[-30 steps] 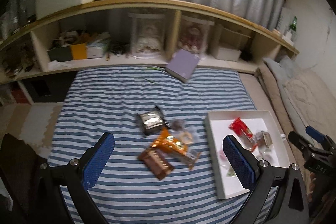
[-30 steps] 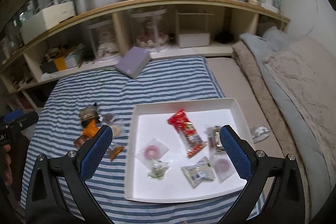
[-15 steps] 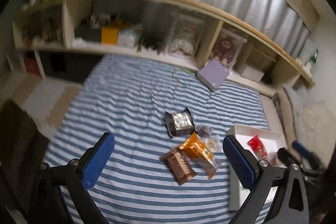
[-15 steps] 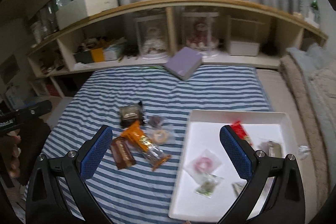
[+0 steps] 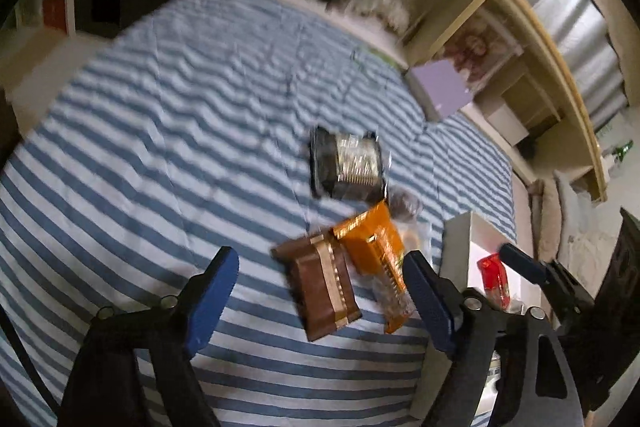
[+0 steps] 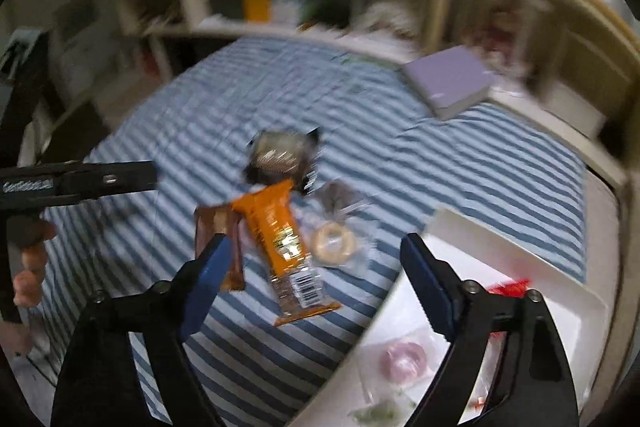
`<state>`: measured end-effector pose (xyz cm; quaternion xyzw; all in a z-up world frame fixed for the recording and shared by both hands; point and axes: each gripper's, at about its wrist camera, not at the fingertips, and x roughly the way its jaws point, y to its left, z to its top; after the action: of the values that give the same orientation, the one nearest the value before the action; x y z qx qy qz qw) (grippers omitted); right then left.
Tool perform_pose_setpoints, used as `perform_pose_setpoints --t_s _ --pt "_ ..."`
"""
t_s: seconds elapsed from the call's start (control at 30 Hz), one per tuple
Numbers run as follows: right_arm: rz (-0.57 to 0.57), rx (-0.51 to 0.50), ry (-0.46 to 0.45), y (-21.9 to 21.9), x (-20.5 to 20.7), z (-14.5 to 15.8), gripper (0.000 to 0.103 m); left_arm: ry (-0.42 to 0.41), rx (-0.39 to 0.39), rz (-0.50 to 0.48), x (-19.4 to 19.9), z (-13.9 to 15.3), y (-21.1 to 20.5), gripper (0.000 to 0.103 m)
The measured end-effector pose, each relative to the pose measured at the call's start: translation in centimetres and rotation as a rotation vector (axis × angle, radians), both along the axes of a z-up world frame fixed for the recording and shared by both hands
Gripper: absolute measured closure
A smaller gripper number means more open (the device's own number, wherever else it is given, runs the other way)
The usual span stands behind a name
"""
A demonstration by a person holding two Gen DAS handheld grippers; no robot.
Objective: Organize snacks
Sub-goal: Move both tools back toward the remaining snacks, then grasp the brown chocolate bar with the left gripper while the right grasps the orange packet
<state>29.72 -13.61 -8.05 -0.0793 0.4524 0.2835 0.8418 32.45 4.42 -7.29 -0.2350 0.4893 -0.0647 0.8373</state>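
- Left wrist view: the left gripper [image 5: 320, 291] hangs above a striped bedspread [image 5: 168, 131], its jaws spread and closing, with nothing pressed between the pads.
- In the gap between the jaws lies a brown snack bar [image 5: 322, 287]; no pad touches it.
- An orange snack packet [image 5: 378, 255] lies touching the bar's right side, its lower end close to the right jaw.
- Beyond the jaw tips, further up the bed, sits a dark packet with a silver face [image 5: 348, 167].
- Outside the right jaw is the corner of a white tray [image 5: 466, 239] with a red packet [image 5: 494, 279] in it, and the right gripper [image 5: 532, 271] reaches in there.
- A lilac box [image 5: 442, 95] rests far beyond the jaws at the shelf's edge.

- Right wrist view (blurred): the right gripper [image 6: 316, 267] has its jaws spread and closing, empty of any pinch.
- The orange snack packet [image 6: 280, 239] lies between the jaws, nearer the left one, touched by neither.
- The brown snack bar [image 6: 218, 227] is partly hidden behind the left jaw tip.
- A clear-wrapped ring, perhaps a biscuit [image 6: 334, 243], lies just right of the orange packet, still inside the gap.
- The dark packet with a silver face [image 6: 280, 155] sits beyond the tips.
- The white tray [image 6: 472, 247] runs under and outside the right jaw, holding a pink ring sweet [image 6: 404, 355].
- The left gripper [image 6: 80, 181] shows far outside the left jaw, with a hand [image 6: 30, 267] below it.
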Motion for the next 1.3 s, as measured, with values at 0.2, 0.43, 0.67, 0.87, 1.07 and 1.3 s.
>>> perform_pose_setpoints --t_s 0.2,0.43,0.67,0.87,1.07,1.3 --pt "0.22 -0.08 0.063 3.2 1.1 -3.4 0.03 0.071 -0.027 -0.007 1.5 -4.0 -1.4 0.028" --pt "0.283 -0.125 0.164 4.4 2.4 -7.1 0.039 0.14 -0.045 0.009 2.9 -7.3 -1.6 0.035" --pt "0.256 -0.189 0.202 5.8 1.0 -8.9 0.062 0.157 -0.014 0.043 3.4 -7.5 -1.8 0.039" --pt "0.122 -0.14 0.297 6.0 -0.6 -8.5 0.067 0.172 -0.044 0.07 2.8 -7.2 -0.5 0.041" --pt "-0.011 -0.038 0.452 5.2 -3.5 -8.9 0.068 0.187 -0.037 0.06 2.0 -7.0 -0.4 0.041" --pt "-0.199 0.111 0.527 2.1 -5.5 -7.3 0.068 0.205 0.016 0.028 1.4 -7.0 -1.2 0.041"
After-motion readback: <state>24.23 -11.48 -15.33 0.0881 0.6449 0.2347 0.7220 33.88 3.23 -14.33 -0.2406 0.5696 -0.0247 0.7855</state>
